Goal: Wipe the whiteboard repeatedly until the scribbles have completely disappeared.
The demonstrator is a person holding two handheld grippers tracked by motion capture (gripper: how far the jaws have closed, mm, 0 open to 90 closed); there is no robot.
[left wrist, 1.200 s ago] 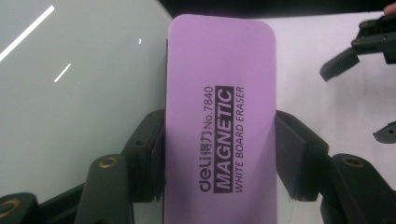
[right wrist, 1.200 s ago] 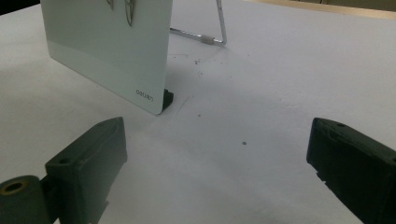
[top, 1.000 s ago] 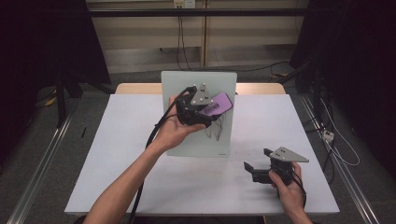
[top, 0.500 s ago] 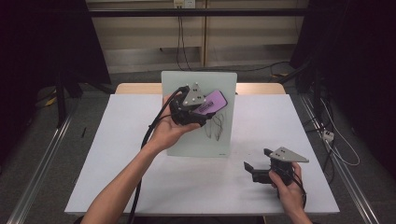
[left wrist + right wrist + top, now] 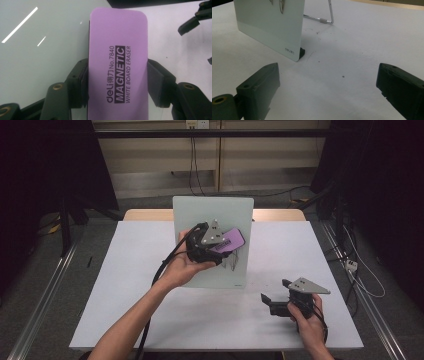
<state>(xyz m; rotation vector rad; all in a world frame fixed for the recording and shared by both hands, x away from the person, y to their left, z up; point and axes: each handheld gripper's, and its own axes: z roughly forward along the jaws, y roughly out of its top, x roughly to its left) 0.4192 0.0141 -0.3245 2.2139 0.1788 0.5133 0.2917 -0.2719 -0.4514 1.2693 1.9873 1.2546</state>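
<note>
The left gripper [image 5: 220, 251] clamps the purple magnetic whiteboard eraser [image 5: 117, 67] against the standing whiteboard [image 5: 212, 215] near the desk's back edge. Dark pen marks [image 5: 234, 260] remain below it, so wiping looks unfinished. The right gripper [image 5: 274, 301] rests open, empty.

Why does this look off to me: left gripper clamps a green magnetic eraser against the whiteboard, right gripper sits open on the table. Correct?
Nearly. The eraser is purple, not green; the left gripper view shows it, printed as a magnetic whiteboard eraser. The rest holds: the left gripper clamps it at the whiteboard, and the right gripper sits open on the table.
</note>
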